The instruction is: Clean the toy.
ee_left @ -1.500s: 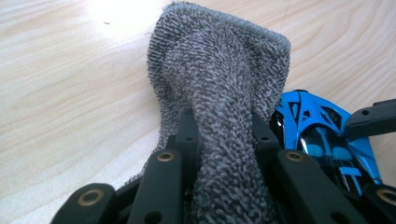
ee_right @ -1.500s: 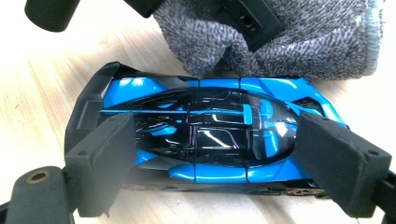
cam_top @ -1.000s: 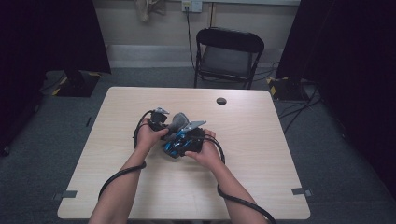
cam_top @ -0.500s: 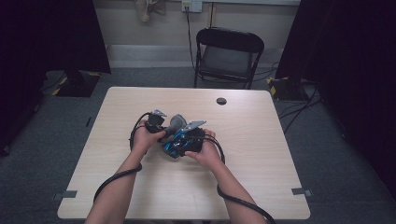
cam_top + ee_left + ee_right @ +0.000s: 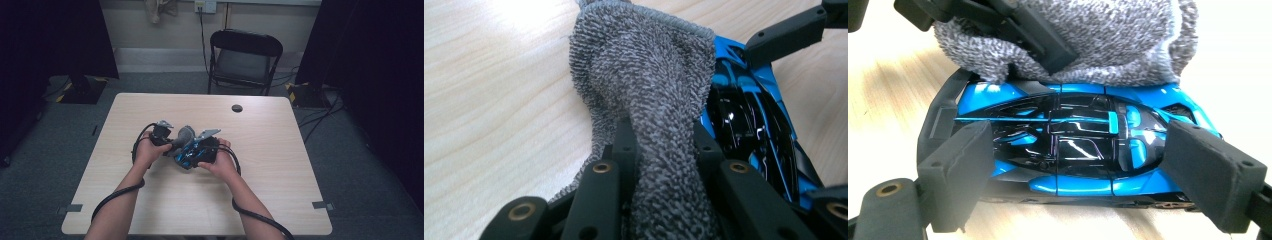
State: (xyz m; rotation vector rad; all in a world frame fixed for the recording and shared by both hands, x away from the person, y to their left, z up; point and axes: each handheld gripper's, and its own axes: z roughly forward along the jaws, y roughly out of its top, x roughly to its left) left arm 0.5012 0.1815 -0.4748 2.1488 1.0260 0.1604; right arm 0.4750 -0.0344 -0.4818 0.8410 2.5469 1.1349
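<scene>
Near the middle of the worktop (image 5: 280,200), the blue and black toy car (image 5: 1073,145) sits clamped end to end in the right tongs (image 5: 1088,175), held just above the wood. The left tongs (image 5: 664,160) are pinched together on a grey terry cloth (image 5: 644,85), which presses against the car's side and roof. A small dark disc (image 5: 237,108) lies well beyond the car.

I find nothing to read here: no lettering, label, brand, number or sign that I can make out on anything before me or between my claws, whether from above or up close.
</scene>
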